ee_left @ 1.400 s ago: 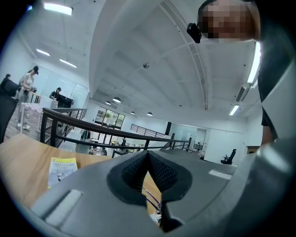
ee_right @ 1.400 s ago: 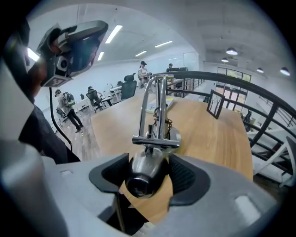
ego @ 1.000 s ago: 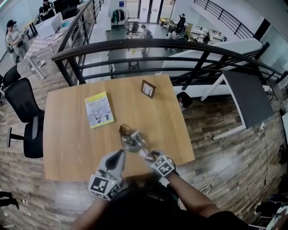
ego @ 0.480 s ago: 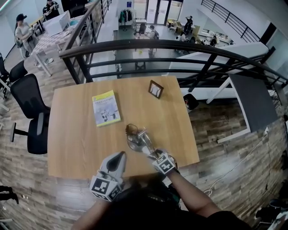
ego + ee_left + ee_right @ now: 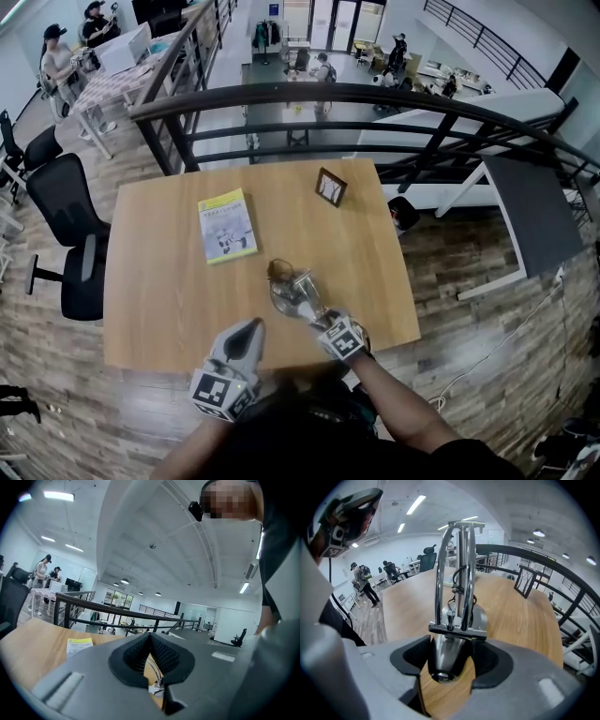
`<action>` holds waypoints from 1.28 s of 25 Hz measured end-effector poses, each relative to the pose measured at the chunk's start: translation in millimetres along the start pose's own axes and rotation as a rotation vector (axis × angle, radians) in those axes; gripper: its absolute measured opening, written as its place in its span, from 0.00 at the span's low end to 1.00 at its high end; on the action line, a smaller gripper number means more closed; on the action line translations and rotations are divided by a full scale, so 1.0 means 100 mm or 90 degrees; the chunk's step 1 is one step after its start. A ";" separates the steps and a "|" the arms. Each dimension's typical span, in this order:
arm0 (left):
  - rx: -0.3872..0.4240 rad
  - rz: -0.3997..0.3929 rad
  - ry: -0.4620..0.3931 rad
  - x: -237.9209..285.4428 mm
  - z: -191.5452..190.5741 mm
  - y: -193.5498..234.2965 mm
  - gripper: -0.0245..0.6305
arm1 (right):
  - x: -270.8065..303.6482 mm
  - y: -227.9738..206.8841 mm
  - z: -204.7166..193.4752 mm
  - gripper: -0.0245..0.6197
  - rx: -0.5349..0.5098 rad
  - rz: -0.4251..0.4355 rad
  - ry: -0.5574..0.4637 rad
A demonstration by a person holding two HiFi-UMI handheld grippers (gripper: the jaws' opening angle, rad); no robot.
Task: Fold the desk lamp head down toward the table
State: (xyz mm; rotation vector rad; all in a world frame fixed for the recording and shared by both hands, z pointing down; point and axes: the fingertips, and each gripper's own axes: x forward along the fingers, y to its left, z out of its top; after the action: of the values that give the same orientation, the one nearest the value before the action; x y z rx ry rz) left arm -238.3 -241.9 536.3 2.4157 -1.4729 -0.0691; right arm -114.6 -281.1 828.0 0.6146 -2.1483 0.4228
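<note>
Here the lamp (image 5: 292,289) stands on the near part of the table (image 5: 159,300), a little right of the middle. It is polished chrome: a round base (image 5: 476,616) sits flat on the wood, and two thin parallel rods (image 5: 440,569) rise from a small crossbar, bend over and join at the top. A dark cable runs between them. Its head (image 5: 446,656) is a tapered, shiny cone with a rounded tip.

The right gripper (image 5: 322,323) holds that head, with its dark pads pressed against both sides of the cone just below the crossbar. From the head view the rods lean from the base toward this gripper.

The left gripper (image 5: 249,328) hovers over the table's near edge, left of the lamp and apart from it. Its jaws are pressed together with nothing between them.

Farther back lie a yellow booklet (image 5: 228,225) and a small picture frame (image 5: 330,187).
</note>
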 end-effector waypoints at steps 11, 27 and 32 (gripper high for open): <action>-0.004 0.017 0.004 -0.04 0.04 0.00 0.04 | 0.02 -0.03 0.01 0.45 0.001 -0.008 -0.003; 0.013 -0.041 -0.010 0.03 0.11 -0.22 0.04 | -0.35 -0.02 0.10 0.45 0.052 -0.036 -0.025; 0.023 -0.078 -0.022 0.14 0.21 -0.34 0.04 | -0.63 -0.05 0.25 0.42 0.075 -0.065 -0.069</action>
State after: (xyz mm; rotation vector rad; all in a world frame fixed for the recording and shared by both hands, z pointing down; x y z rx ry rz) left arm -206.8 -244.5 508.1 2.5448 -1.3496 -0.1136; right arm -94.1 -280.0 763.3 0.8277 -2.1941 0.4725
